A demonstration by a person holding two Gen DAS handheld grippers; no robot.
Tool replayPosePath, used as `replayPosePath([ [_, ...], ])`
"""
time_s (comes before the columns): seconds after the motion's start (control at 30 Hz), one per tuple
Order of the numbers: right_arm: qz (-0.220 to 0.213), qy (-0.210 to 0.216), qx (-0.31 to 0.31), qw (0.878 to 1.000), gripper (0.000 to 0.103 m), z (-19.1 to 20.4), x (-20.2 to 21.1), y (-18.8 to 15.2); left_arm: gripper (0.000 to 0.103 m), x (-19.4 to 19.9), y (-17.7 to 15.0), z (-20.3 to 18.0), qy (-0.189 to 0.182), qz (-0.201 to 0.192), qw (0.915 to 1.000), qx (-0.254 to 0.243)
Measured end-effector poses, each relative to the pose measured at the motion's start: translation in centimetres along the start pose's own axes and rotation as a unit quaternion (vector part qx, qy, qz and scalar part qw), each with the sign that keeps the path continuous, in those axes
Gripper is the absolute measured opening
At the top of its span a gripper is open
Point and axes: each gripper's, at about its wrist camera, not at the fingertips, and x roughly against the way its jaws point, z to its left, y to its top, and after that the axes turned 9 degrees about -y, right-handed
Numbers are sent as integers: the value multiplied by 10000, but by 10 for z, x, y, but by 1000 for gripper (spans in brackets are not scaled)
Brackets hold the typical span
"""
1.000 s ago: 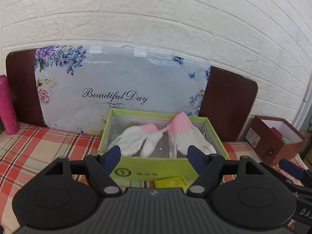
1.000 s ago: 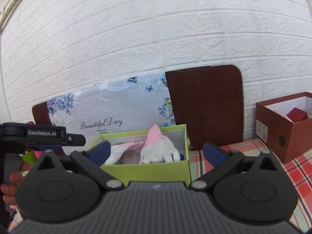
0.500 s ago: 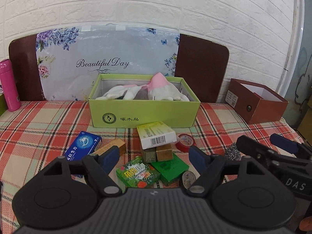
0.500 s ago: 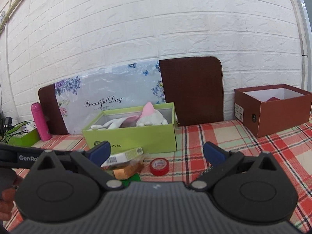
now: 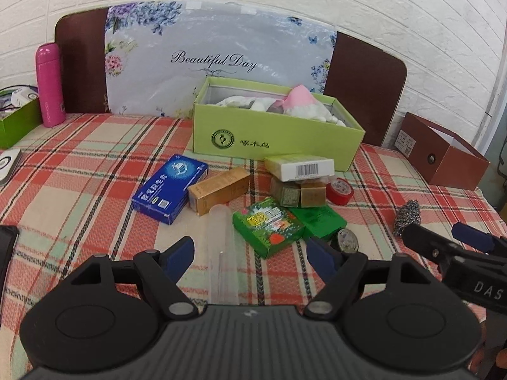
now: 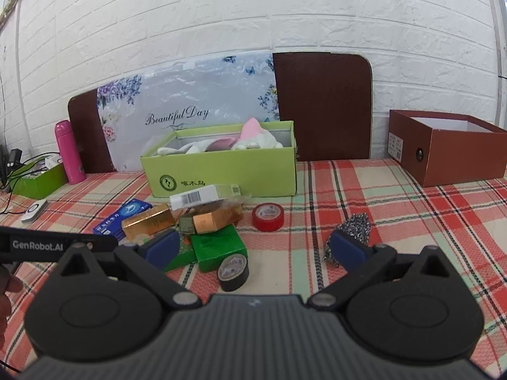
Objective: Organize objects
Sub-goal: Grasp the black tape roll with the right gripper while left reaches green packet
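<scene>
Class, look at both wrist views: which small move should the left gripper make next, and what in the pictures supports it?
Probably ease the left gripper down and forward over the clear plastic tube and close. Its jaws stand open and empty, the tube lies lengthwise between them on the plaid tablecloth, and the green box holding the gloves is open.

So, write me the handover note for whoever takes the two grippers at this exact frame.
Left gripper: open, empty, above the clear tube on the cloth.
Right gripper: open, empty, near the black tape roll and steel scourer.
Done: white-and-pink gloves lie in the green box.
Left: everything loose in front of it, namely the blue box, gold carton, barcode box, green packets, red tape, black tape, scourer and tube.
The brown box stands open at the right.
</scene>
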Motion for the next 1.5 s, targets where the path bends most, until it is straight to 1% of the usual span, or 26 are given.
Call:
replayPosePath([
  [0.13,268,42,28,9996,103,6,-14,-6,81,-4,-8,12,-29,67,10000,39],
  [0.3,508,73,136,9986,103,16,-34,-10,81,-7,-7,20,-152,20,9999,26],
  [0.47,687,58,285,9972,103,26,-55,-13,81,-12,-4,25,-420,-23,9991,-9],
  [0.5,740,60,318,9967,101,28,-60,-14,81,-14,-4,25,-474,-13,9989,-45],
  [0.67,1020,27,506,9935,84,35,-84,-24,81,-27,1,24,-787,93,9967,-192],
  [0.77,1114,66,532,9923,70,37,-93,-29,81,-38,7,22,-911,125,9954,-265],
  [0.83,1144,96,532,9920,51,37,-97,-30,81,-48,12,20,-1074,149,9934,-377],
  [0.87,1148,98,541,9919,46,37,-98,-30,81,-54,15,18,-1177,191,9919,-445],
  [0.9,1124,105,560,9920,33,36,-98,-30,81,-61,18,17,-1287,265,9899,-526],
  [1.0,1081,200,602,9921,31,32,-96,-29,81,-81,25,10,-1424,428,9851,-859],
  [1.07,1063,171,648,9921,31,29,-93,-28,81,-94,28,6,-1323,493,9842,-1071],
  [1.13,1069,153,617,9922,31,23,-90,-29,81,-107,30,6,-1343,590,9818,-1204],
  [1.23,1114,135,498,9924,31,13,-86,-29,82,-116,28,6,-1211,485,9798,-1517],
  [1.27,1122,123,463,9925,31,11,-84,-30,84,-120,26,8,-1183,582,9796,-1519],
  [1.33,1126,93,408,9928,31,6,-82,-30,85,-119,23,17,-1250,482,9831,-1252],
  [1.37,1125,95,372,9929,31,4,-81,-30,85,-117,22,18,-1210,511,9841,-1199],
  [1.4,1121,106,338,9931,31,3,-80,-30,82,-113,20,17,-1145,519,9848,-1201],
  [1.43,1124,129,305,9931,31,2,-79,-30,70,-109,19,15,-1043,540,9855,-1226],
  [1.5,1156,190,270,9928,32,1,-78,-29,67,-99,15,10,-800,645,9874,-1206],
])
